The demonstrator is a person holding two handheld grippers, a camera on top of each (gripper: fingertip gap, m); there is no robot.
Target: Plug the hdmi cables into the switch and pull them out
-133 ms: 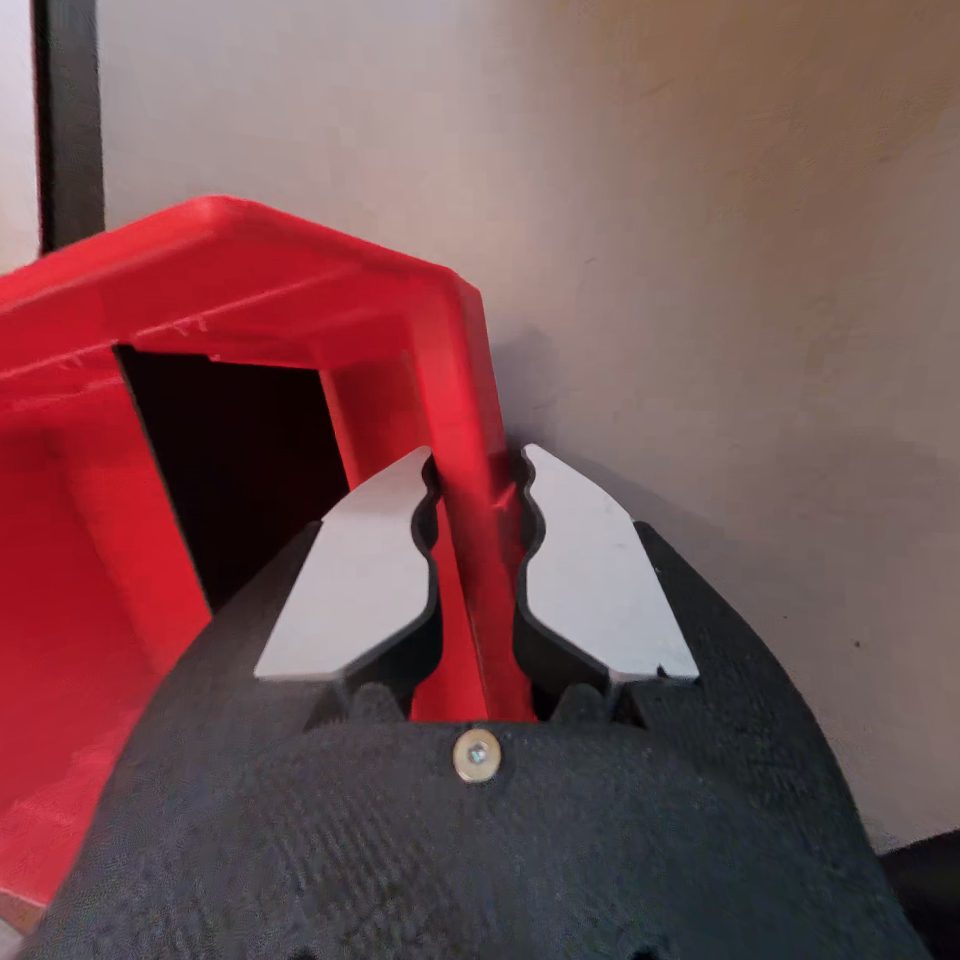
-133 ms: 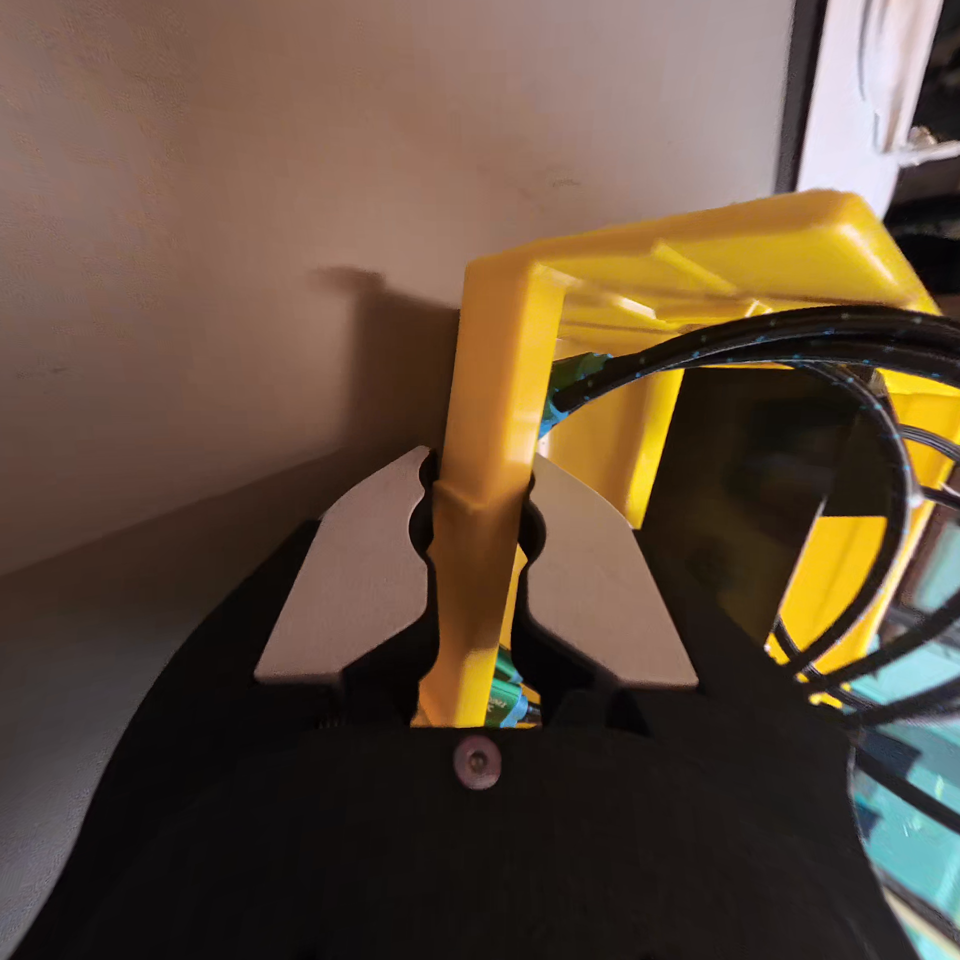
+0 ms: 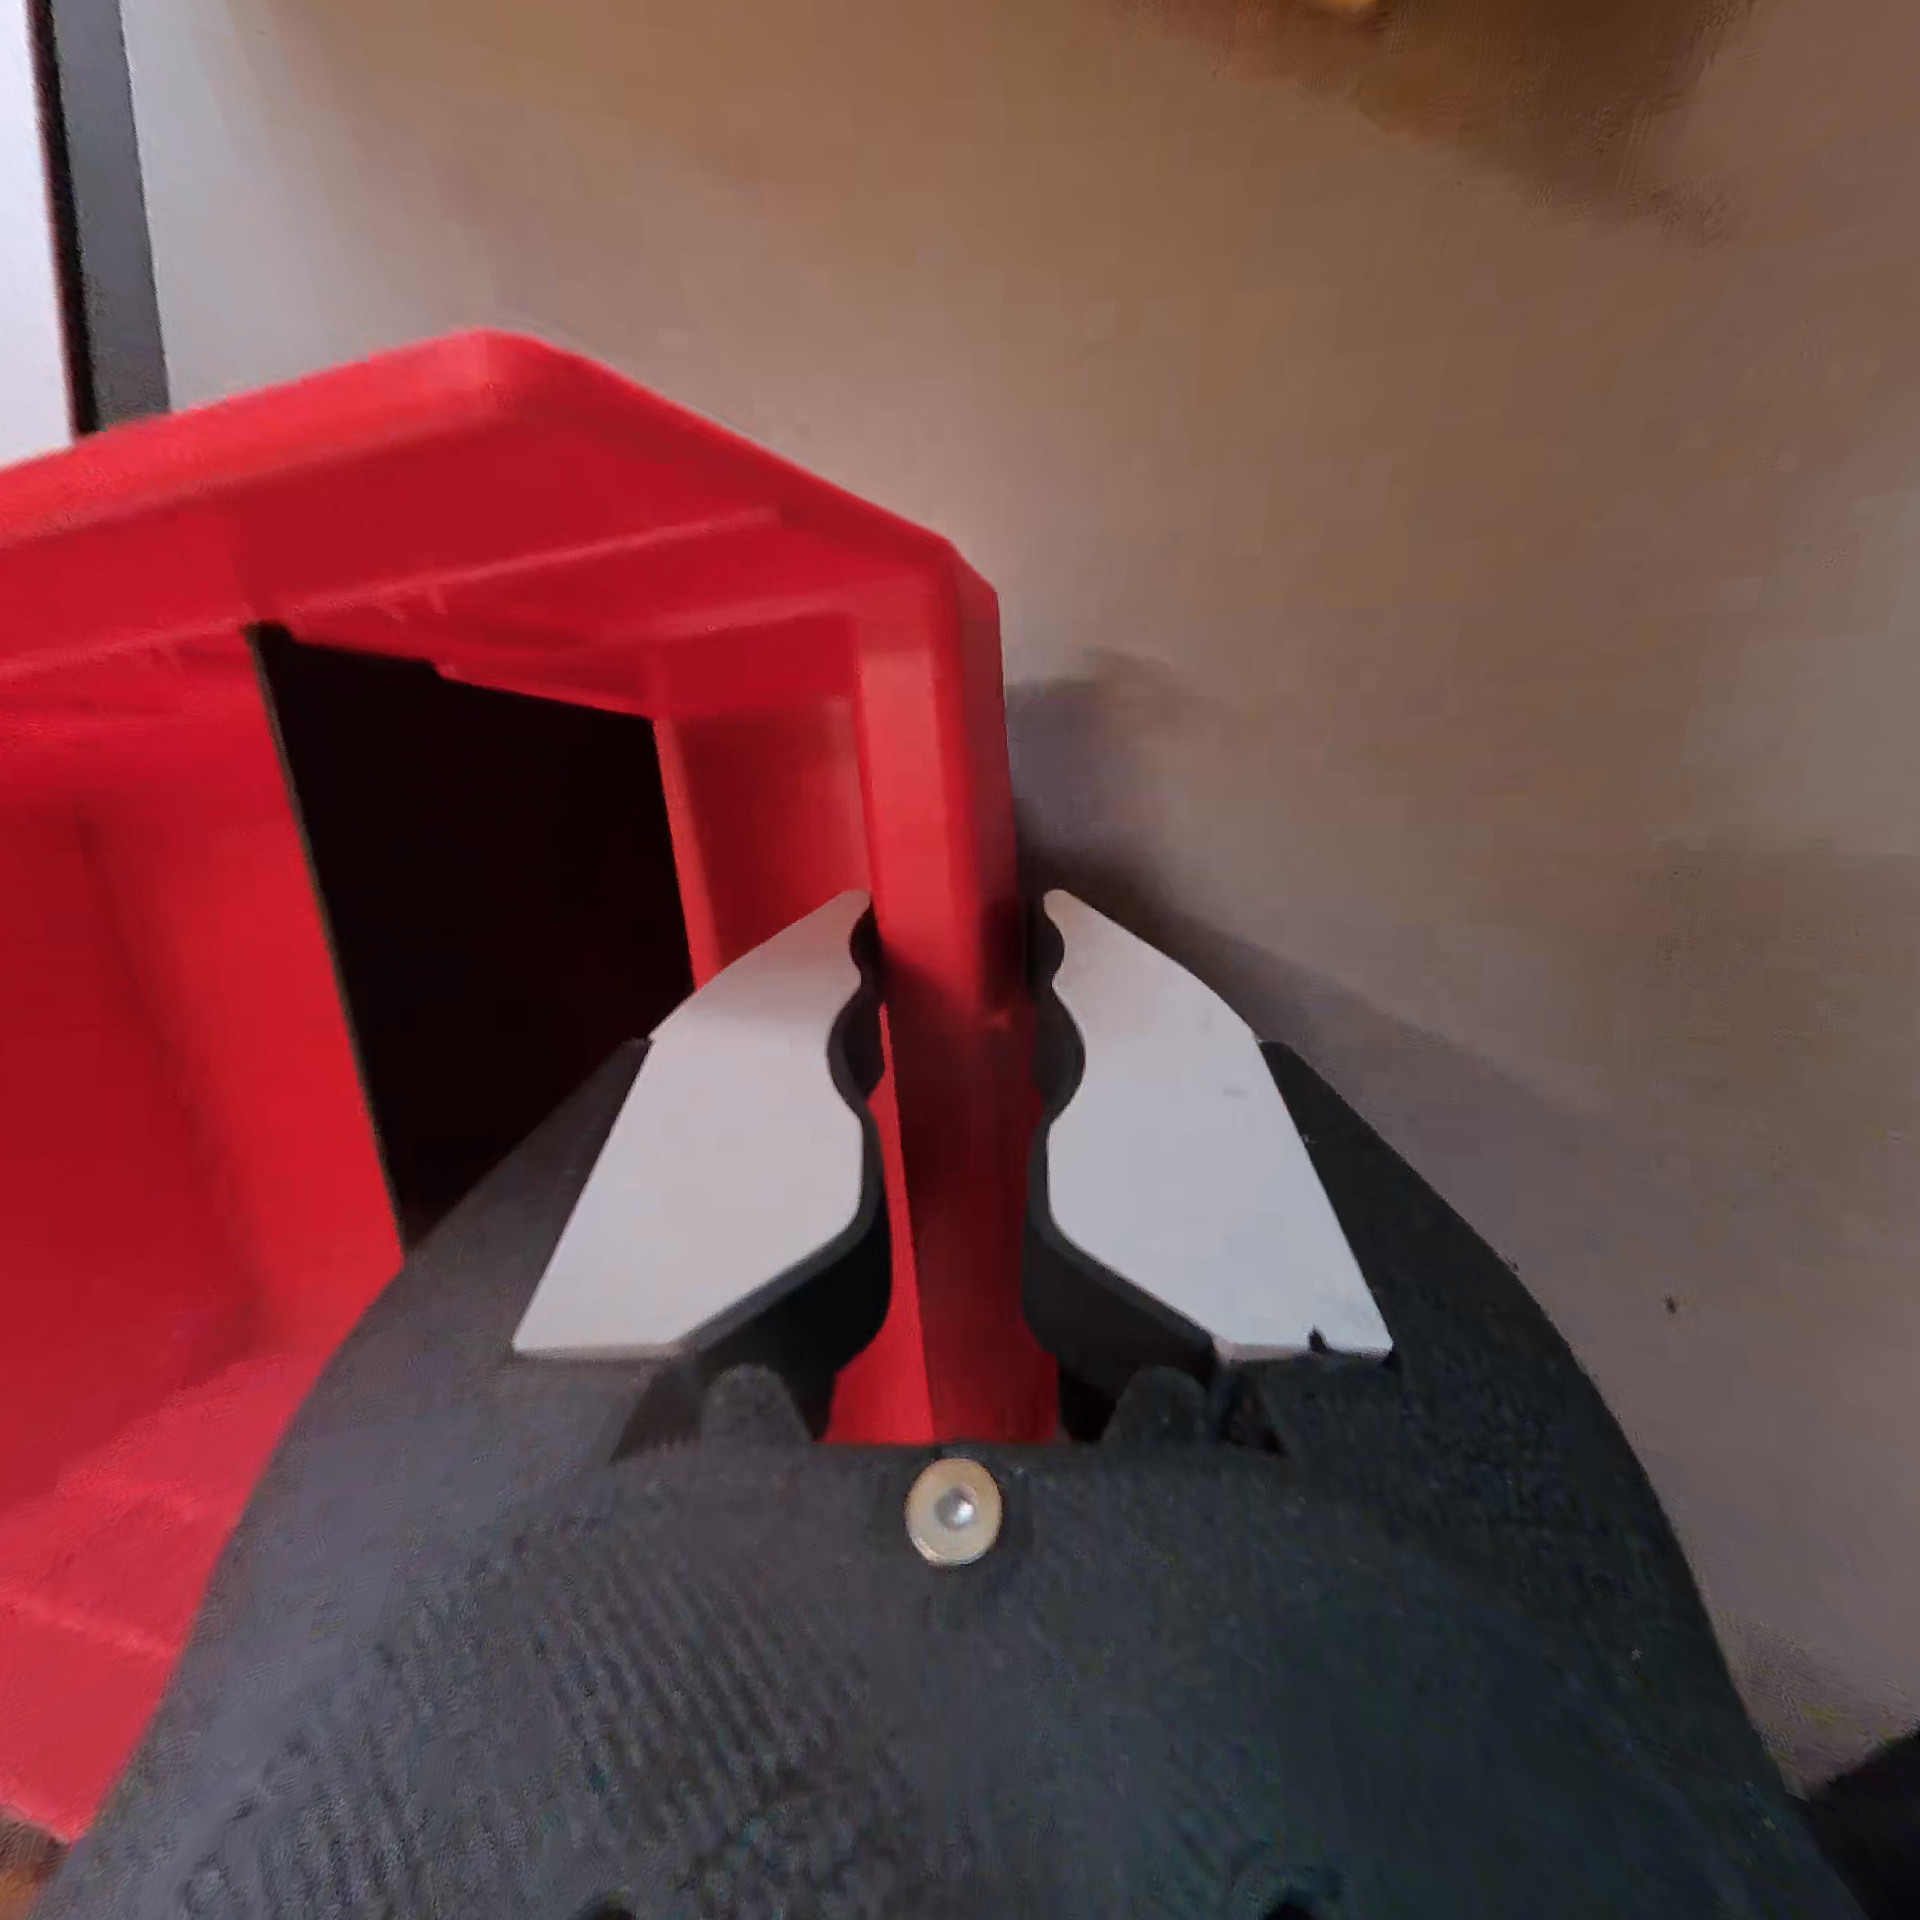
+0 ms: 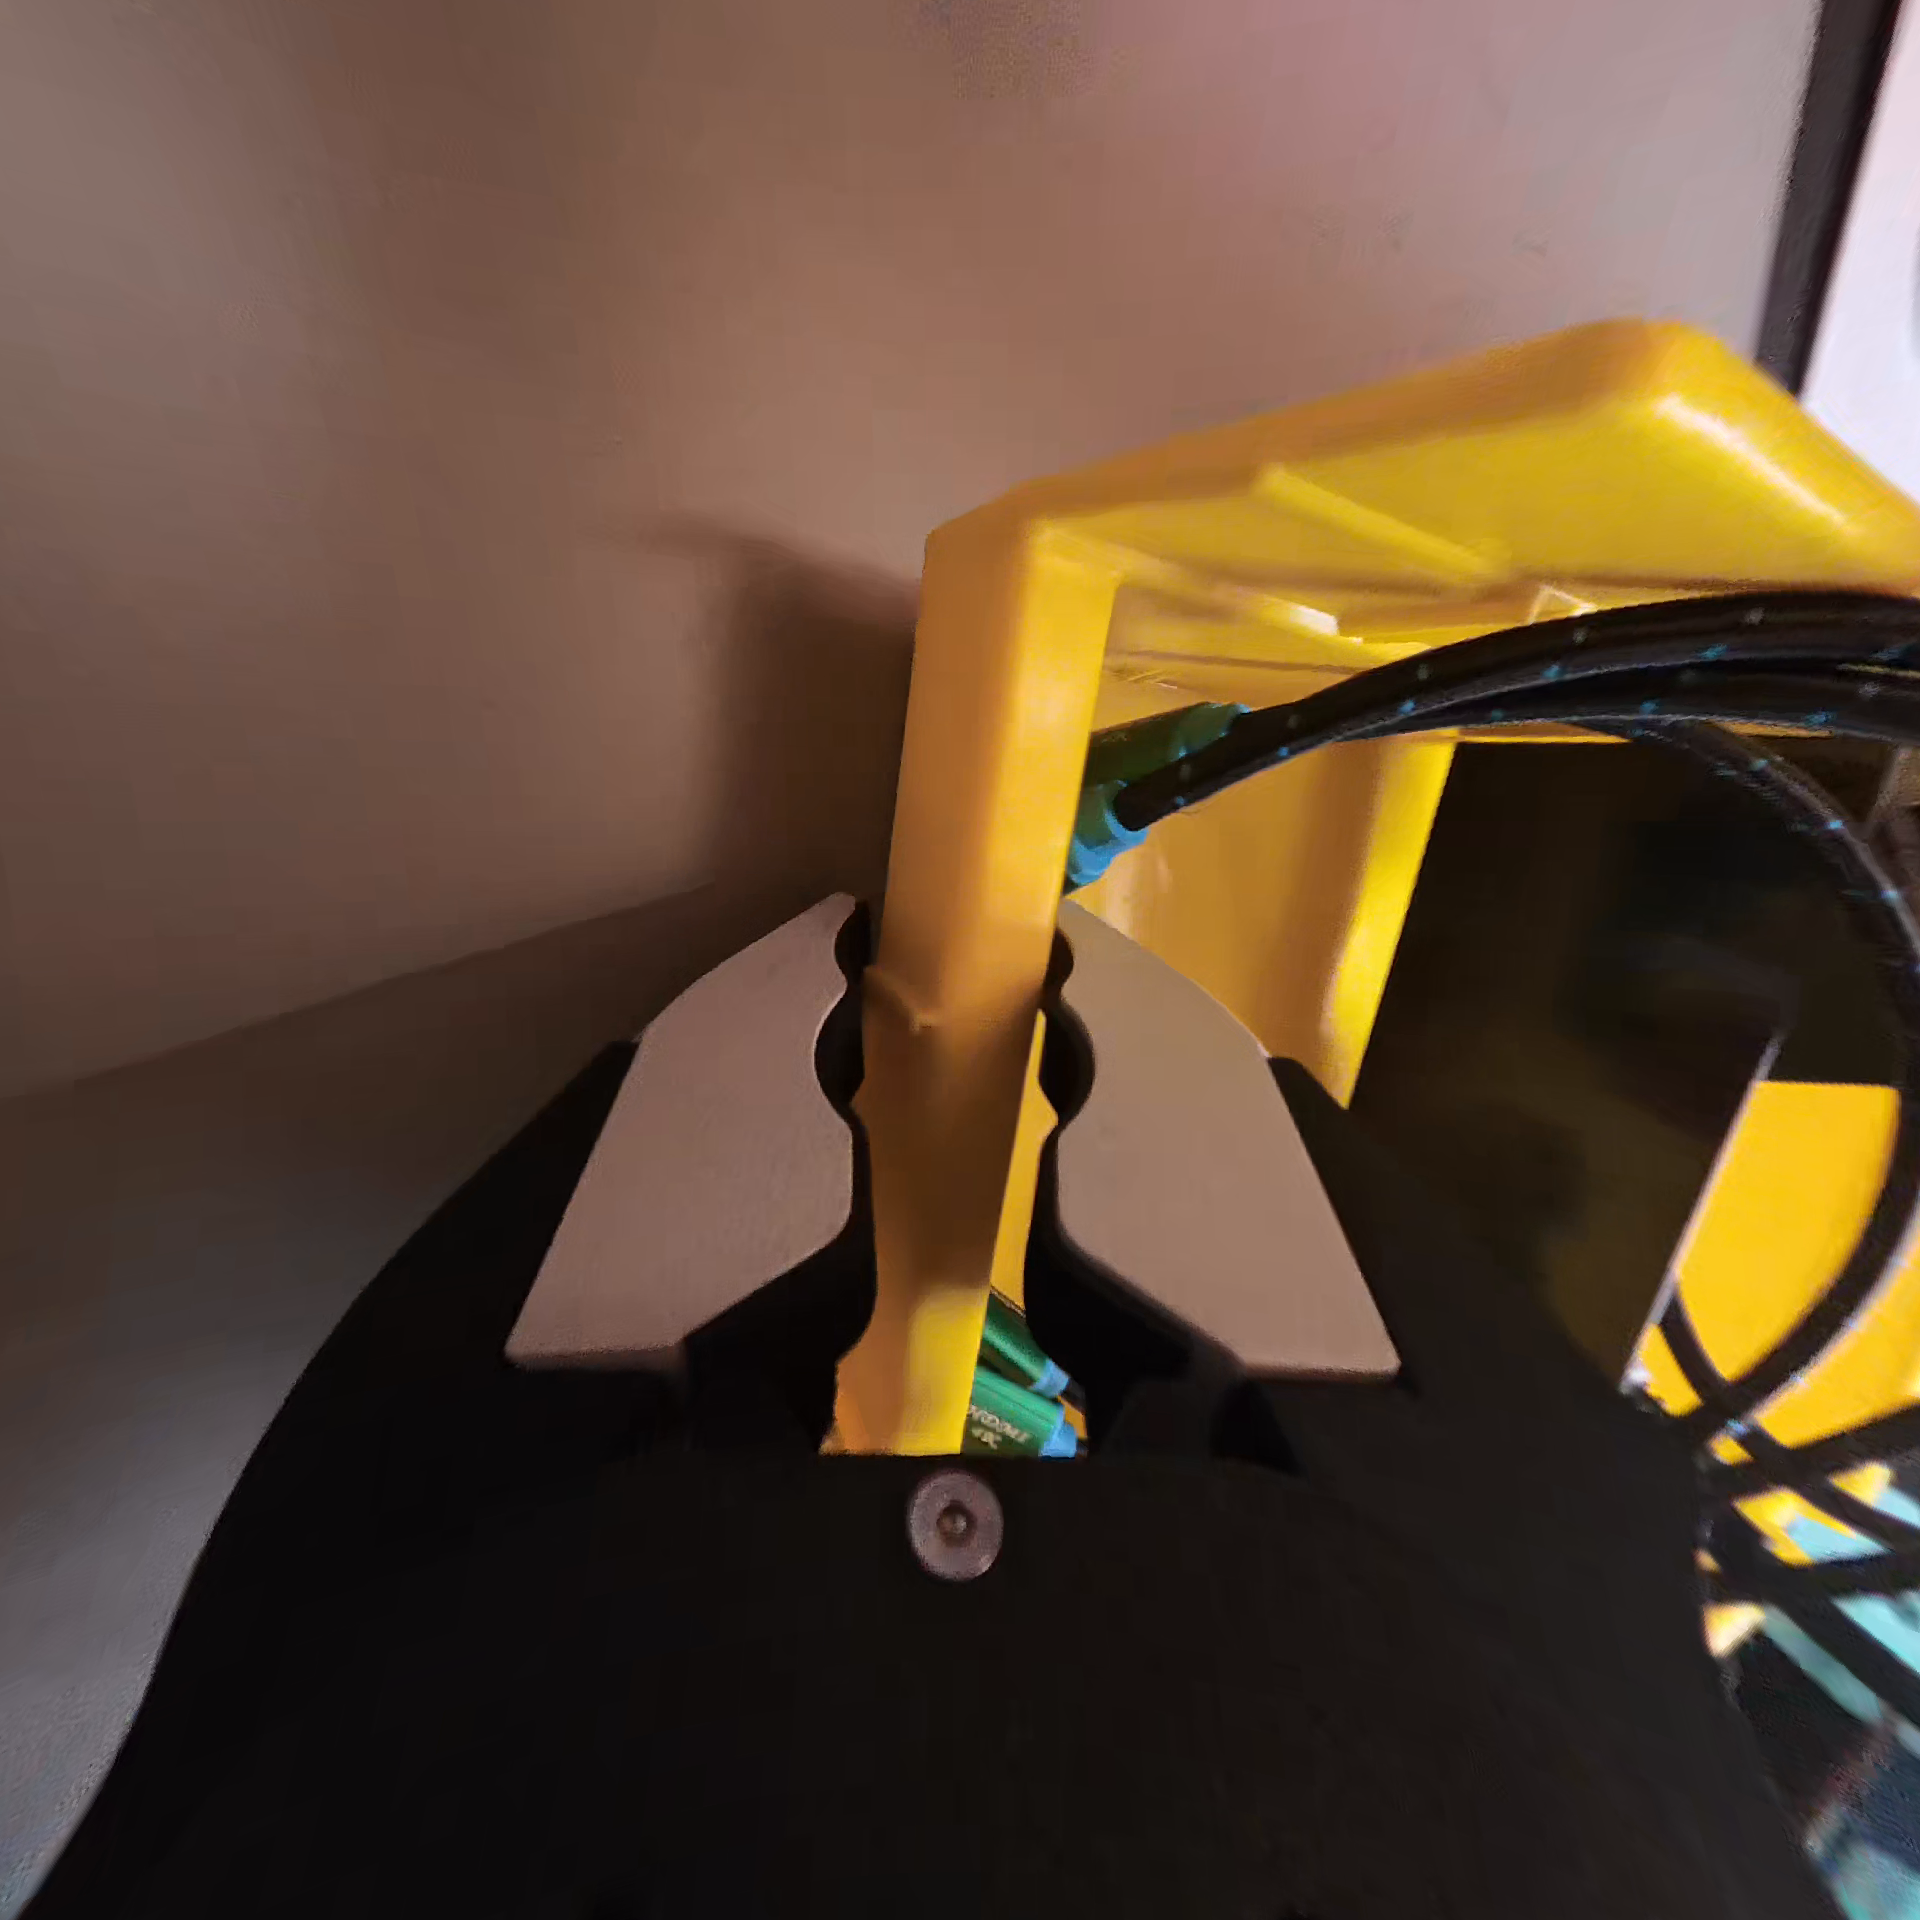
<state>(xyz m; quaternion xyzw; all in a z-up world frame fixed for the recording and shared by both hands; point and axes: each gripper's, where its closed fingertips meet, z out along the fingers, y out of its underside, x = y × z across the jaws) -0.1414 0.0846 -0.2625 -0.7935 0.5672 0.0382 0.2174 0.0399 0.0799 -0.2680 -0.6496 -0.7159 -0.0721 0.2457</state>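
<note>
Both bins had dropped a little lower in view since a moment before; the left gripper point(image 3: 954, 914) jaws were clamped on the red plastic bin point(image 3: 468, 499) wall, the right gripper point(image 4: 954, 920) jaws on the yellow plastic bin point(image 4: 1507, 468) wall holding black braided cables point(image 4: 1455, 675), so plugging had not begun.

My left gripper point(image 3: 951, 925) is clamped over the red bin point(image 3: 468, 499) wall, the beige wall point(image 3: 1455, 623) crowding its right. My right gripper point(image 4: 951, 925) straddles the yellow bin point(image 4: 1455, 468) rim; looped black cables point(image 4: 1558, 665) block the inside, open shelf point(image 4: 260, 1195) lies left.

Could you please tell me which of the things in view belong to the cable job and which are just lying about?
Belonging to the job:
- black braided cables with green plugs
- yellow bin holding them, gripped by the right gripper

Just lying about:
- red bin, gripped by the left gripper
- beige wall
</note>
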